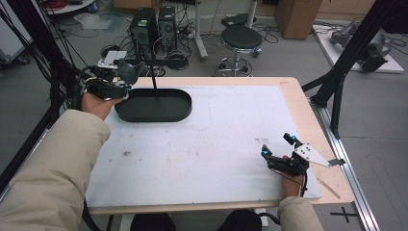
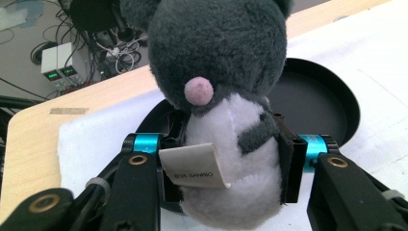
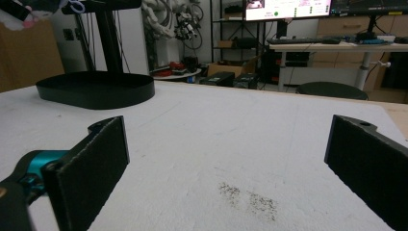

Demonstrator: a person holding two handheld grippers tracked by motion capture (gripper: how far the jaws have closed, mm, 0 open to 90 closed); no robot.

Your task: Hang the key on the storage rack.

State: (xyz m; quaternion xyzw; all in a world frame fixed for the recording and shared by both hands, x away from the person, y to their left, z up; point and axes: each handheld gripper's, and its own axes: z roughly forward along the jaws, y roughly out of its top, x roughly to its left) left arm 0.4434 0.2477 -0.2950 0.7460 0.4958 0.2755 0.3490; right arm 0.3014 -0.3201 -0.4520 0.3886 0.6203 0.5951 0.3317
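Our left gripper (image 1: 126,86) clamps the plush toy (image 2: 226,96) upright, at upper left, just above the black tray (image 1: 154,108); our right gripper (image 1: 279,147) waits wide open and empty.

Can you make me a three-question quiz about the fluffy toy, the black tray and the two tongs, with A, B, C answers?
1. Where is the plush toy?
A. Lying in the middle of the white mat
B. Held in the left tongs, at the near edge of the black tray
C. On the floor by the stool

2. What colour is the toy's nose?
A. Pink
B. Green
C. Orange

3. How are the right tongs?
A. Shut on a spoon
B. Shut on the tray
C. Open, with nothing between them

Answers:
1 B: the left gripper view shows both jaws pressed on the toy's white belly, with the tray just behind.
2 A: a small pink round nose sits on the grey face.
3 C: the right gripper view shows the jaws wide apart over the bare white mat.
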